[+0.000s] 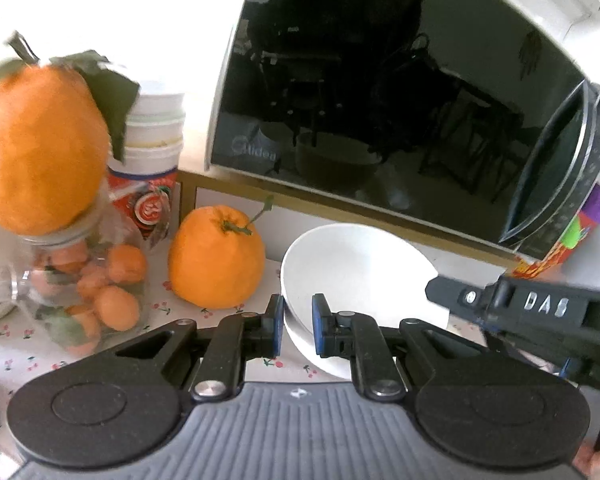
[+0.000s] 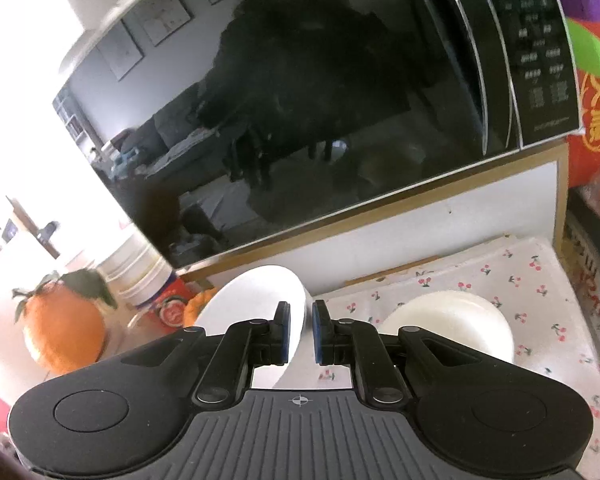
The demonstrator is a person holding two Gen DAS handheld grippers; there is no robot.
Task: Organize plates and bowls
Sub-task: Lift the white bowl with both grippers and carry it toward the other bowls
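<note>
While both claws are gripping the same shallow white ceramic bowl point(image 1: 352, 280), it is hanging tilted just above the cherry-print cloth on the counter point(image 1: 16, 356). The left claw point(image 1: 297, 326) is pinching the bowl's near rim, pads nearly together; the right claw point(image 2: 301, 330) is doing likewise on the opposite edge, seen in the left view as a black arm lettered "DAS" point(image 1: 540, 304).

The black-glass microwave oven point(image 1: 380, 100) is crowding close overhead and behind, its gold-trimmed stand point(image 2: 420, 236) walling the back edge. Leftward, a large orange with stem point(image 1: 216, 256) is sitting just beside the bowl, leaving little side room.

Only the left view is showing the clear glass jar of small oranges point(image 1: 88, 292) with another big orange point(image 1: 40, 148) balanced on top. Only the right view is showing a stack of white bowls point(image 2: 456, 324) resting on open cloth to the right.
</note>
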